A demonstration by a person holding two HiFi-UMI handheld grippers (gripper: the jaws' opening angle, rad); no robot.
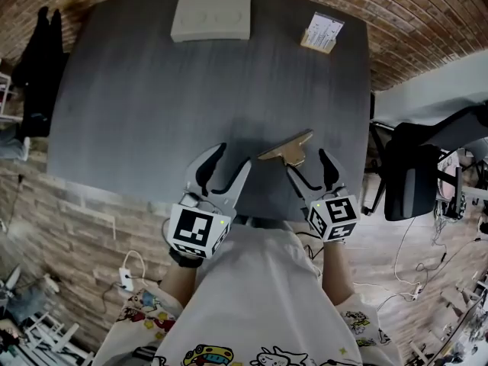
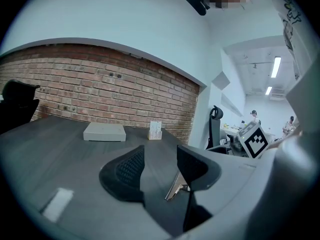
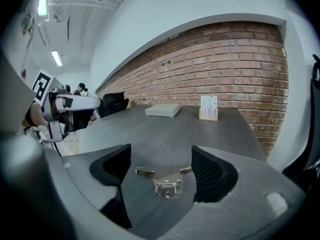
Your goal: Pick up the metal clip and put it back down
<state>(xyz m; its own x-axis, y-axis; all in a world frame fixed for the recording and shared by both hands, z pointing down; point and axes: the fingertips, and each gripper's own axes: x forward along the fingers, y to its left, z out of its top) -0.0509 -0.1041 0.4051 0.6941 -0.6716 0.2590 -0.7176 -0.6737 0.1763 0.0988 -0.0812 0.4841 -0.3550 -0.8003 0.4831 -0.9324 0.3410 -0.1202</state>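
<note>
Metal clip point(image 3: 167, 181) lies flat on the dark grey table point(image 1: 152, 90), near the edge closest to the person, and the right gripper point(image 3: 160, 159) has its jaws spread wide on either side of it, gripping nothing. In the right gripper view the clip's two wings point outward toward each black pad, with a gap left on both sides. From the head view, the clip point(image 1: 287, 149) sits just in front of the right gripper's point(image 1: 306, 162) fingertips.

The left gripper point(image 2: 160, 156) is also parted and holds nothing; only bare tabletop shows between its ribbed pads, and one end of the clip point(image 2: 175, 186) peeks out past its right-hand jaw. In the head view the left gripper point(image 1: 234, 155) hangs just beside the right one, over the same near edge.

At the far side of the table a flat white box point(image 1: 211, 16) rests, well apart from the clip, with a small card holder point(image 1: 322, 33) to its right. A brick wall point(image 3: 225, 64) stands behind them. A black office chair point(image 1: 412, 174) stands off the table's right side.
</note>
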